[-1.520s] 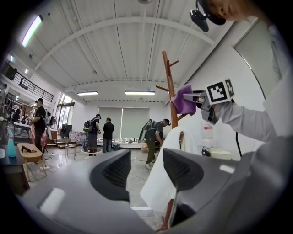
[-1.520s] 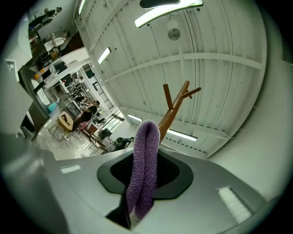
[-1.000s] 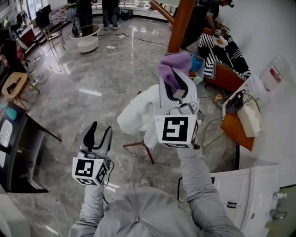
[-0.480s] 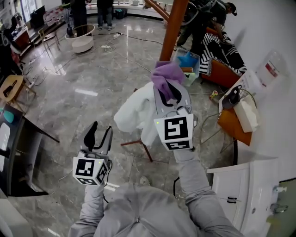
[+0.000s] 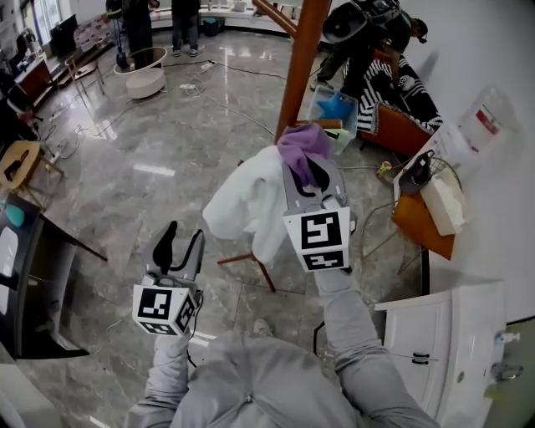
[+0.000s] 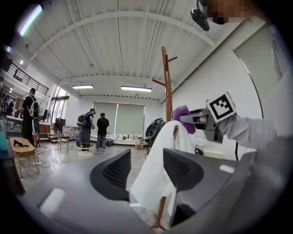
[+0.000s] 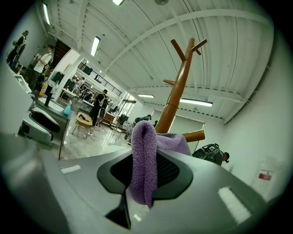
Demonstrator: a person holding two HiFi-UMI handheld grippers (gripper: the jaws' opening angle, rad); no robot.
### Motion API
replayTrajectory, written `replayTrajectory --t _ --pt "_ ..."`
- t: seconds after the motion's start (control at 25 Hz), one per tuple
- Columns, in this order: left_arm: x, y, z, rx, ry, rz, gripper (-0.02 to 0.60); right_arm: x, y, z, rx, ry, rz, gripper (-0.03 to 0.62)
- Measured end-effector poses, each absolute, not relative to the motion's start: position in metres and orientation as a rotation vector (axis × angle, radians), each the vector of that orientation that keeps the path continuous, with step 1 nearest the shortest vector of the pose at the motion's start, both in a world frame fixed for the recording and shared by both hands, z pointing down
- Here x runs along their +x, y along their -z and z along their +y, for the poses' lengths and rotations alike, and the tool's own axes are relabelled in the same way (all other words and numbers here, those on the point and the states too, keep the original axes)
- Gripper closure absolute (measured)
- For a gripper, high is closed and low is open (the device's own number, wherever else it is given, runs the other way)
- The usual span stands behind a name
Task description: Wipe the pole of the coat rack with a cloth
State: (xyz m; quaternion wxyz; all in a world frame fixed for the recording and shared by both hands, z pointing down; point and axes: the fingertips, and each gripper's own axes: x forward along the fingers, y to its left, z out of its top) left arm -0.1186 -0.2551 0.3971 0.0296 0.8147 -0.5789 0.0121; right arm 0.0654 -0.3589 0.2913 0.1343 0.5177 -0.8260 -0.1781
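Note:
The coat rack's brown wooden pole (image 5: 301, 58) rises at the top middle of the head view, with a white garment (image 5: 251, 196) hanging on it lower down. My right gripper (image 5: 306, 170) is shut on a purple cloth (image 5: 301, 142), held close to the pole beside the garment. In the right gripper view the purple cloth (image 7: 145, 160) sits folded between the jaws, with the pole (image 7: 176, 98) just behind it. My left gripper (image 5: 178, 247) hangs lower left, open and holding nothing. In the left gripper view the pole (image 6: 167, 87), the garment (image 6: 158, 169) and the cloth (image 6: 182, 114) show ahead.
A sofa with a striped cover (image 5: 410, 96) and a blue bin (image 5: 338, 109) stand behind the rack. A white cabinet (image 5: 443, 334) is at the lower right, a dark table (image 5: 25, 276) at the left. Cables cross the marble floor (image 5: 150, 167). People (image 5: 188, 17) stand far off.
The right gripper with the purple cloth has come closer to the pole. The head view has shifted a little. The left gripper has stayed in place.

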Motion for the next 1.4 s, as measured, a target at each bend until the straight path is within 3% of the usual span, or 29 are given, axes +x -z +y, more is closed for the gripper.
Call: replayTrajectory --t 0.68,1.08,1.4 --pt "-0.106 -0.400 -0.257 2.532 -0.033 -1.745 0.345 0.140 -0.284 -0.350 1.733 0.473 -2.284 0.513" --pt "-0.103 -0.400 -0.257 2.544 0.000 -1.719 0.345 0.190 -0.173 -0.321 1.902 0.888 -2.081 0.513" --pt "-0.117 -0.399 -0.253 2.524 0.020 -1.749 0.345 0.145 -0.164 -0.358 1.454 1.197 -1.801 0.513"
